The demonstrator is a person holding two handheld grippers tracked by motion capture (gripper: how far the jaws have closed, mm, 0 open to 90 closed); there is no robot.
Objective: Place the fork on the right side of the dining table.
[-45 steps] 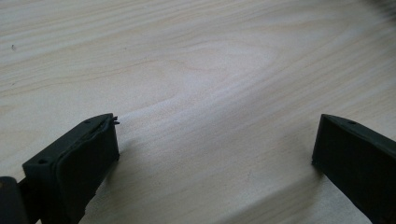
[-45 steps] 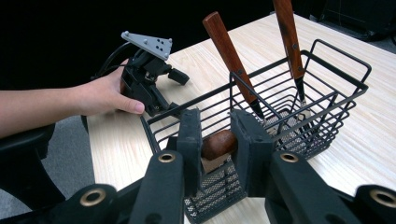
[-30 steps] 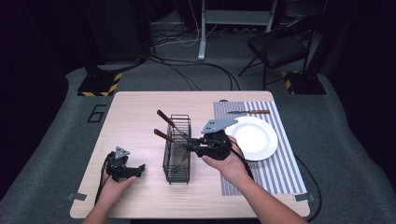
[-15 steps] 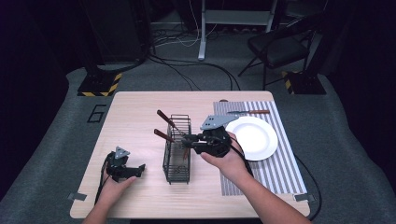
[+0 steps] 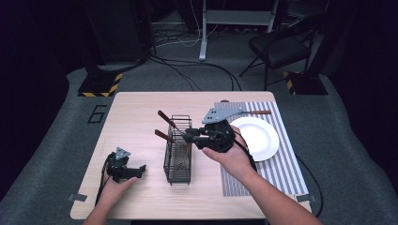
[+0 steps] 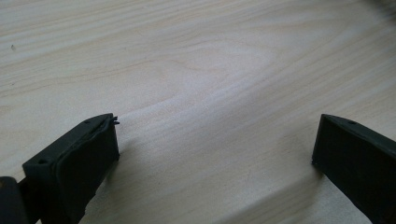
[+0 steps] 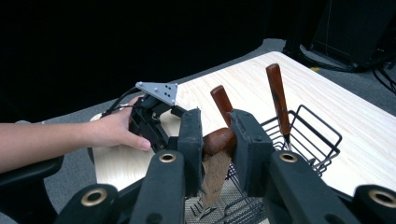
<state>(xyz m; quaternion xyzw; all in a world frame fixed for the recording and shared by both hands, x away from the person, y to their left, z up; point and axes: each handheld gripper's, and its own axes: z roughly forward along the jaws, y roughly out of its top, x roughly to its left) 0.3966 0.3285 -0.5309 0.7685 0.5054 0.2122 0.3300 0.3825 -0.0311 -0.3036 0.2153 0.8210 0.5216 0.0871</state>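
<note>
Above the wire basket (image 5: 178, 150), the right gripper (image 7: 215, 140) clamps a brown wooden-handled utensil (image 7: 219, 140); left gripper (image 6: 215, 149), at seven o'clock, gapes empty.

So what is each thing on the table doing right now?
Right gripper: shut on a wooden-handled utensil above the basket.
Left gripper: open, holding nothing, low over the table.
Wire basket: upright, two wooden handles sticking out.
Plate: empty, on the striped mat.
Knife: lying behind the plate.
</note>
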